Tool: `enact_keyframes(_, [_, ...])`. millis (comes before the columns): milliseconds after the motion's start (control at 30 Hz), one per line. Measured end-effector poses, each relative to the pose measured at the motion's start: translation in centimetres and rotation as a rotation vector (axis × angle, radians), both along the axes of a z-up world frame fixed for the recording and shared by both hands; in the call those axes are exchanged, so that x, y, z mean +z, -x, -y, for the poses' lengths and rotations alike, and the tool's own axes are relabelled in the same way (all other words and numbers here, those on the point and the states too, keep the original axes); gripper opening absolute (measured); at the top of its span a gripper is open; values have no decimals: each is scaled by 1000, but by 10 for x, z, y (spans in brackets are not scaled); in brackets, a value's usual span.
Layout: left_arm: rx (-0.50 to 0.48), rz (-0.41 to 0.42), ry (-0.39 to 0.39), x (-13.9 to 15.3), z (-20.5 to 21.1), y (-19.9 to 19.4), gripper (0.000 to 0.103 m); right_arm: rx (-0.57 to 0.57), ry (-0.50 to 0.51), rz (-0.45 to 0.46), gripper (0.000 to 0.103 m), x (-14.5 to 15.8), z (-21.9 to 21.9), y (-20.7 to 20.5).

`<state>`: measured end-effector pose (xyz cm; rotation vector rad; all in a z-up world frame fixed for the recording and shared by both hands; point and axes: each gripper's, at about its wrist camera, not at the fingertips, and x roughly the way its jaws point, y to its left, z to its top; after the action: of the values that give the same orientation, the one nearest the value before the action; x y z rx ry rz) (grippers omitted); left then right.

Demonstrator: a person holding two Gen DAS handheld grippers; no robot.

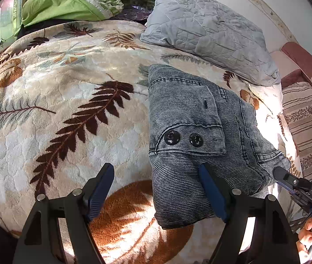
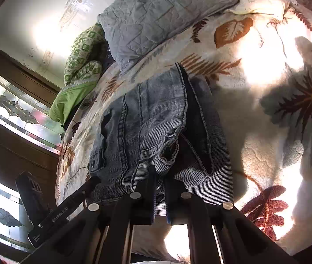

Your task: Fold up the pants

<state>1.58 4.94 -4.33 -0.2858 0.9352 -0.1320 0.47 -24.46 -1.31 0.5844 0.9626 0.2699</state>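
Note:
Grey-blue denim pants (image 1: 189,114) lie folded into a compact bundle on a leaf-print blanket (image 1: 68,88), with two black buttons facing up. My left gripper (image 1: 156,171) stands open at the bundle's near edge. Its right finger (image 1: 211,189) lies over the denim, its left finger over bare blanket. My right gripper (image 2: 160,182) is shut on the pants (image 2: 151,114), pinching a striped fold of the hem-side edge. In the left wrist view the right gripper (image 1: 281,173) meets the bundle's right corner.
A grey quilted pillow (image 1: 206,28) lies just behind the pants, and a green blanket (image 1: 63,6) is heaped at the far left. A striped cushion (image 1: 305,118) borders the bed on the right. A hand (image 1: 310,235) holds the right gripper's handle. Patterned glass windows (image 2: 13,110) stand beyond.

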Motion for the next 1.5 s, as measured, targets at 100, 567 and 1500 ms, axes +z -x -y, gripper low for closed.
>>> enact_keyframes(100, [-2, 2, -13, 1, 2, 0, 80, -17, 42, 53, 6, 18, -3, 12])
enact_keyframes(567, [3, -4, 2, -3, 0, -1, 80, -206, -265, -76, 81, -27, 55, 22])
enact_keyframes(1500, [39, 21, -16, 12, -9, 2, 82, -132, 14, -29, 13, 5, 1, 11])
